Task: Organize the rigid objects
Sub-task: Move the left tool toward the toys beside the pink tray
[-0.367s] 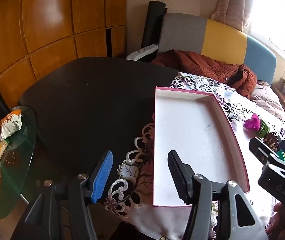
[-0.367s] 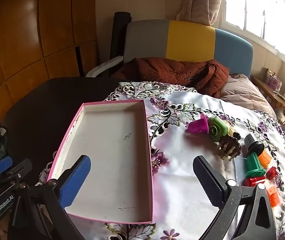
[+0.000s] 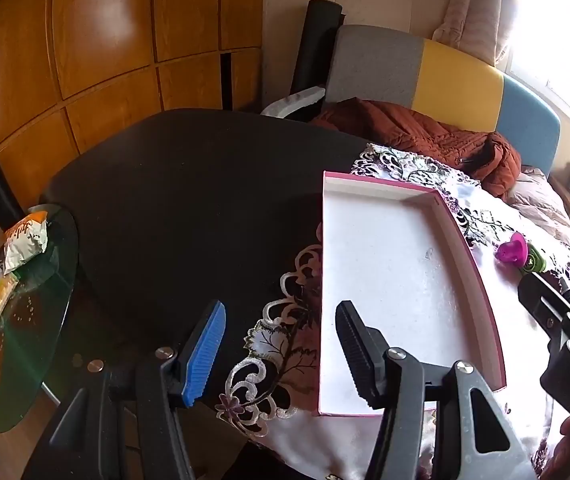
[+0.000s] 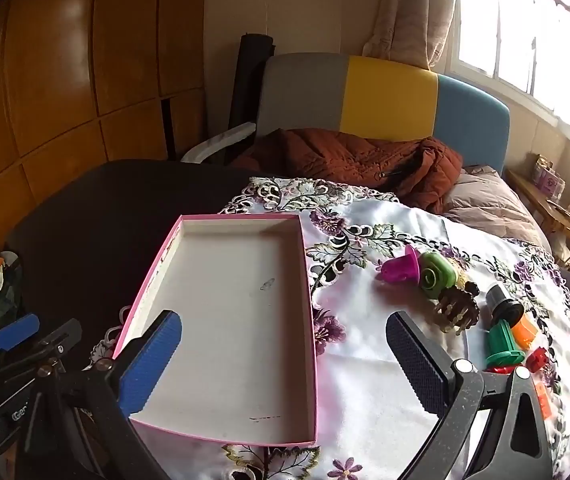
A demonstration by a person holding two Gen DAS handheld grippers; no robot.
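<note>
Right gripper (image 4: 281, 356): jaws spread wide, nothing between them; blue pad low left, black pad low right. Just ahead of it and slightly left lies the pink-rimmed tray (image 4: 311, 280), shallow, white inside, holding nothing visible, resting on the embroidered cloth (image 4: 369, 320). Ahead to the right, on the cloth: magenta cup-shaped toy (image 4: 399, 268) on its side, touching a green spiral piece (image 4: 439, 274); beside these a brown pinecone-like item (image 4: 459, 312); further right a cluster of green (image 4: 503, 344), orange (image 4: 525, 332) and red (image 4: 537, 358) pieces, well apart from the tray. Left gripper (image 3: 281, 354): also parted and holding nothing, tray just ahead to its right, black table (image 3: 189, 200) ahead left. Beyond, a rust-brown jacket (image 4: 357, 160) lies against the grey-yellow-blue headboard (image 4: 389, 92).
</note>
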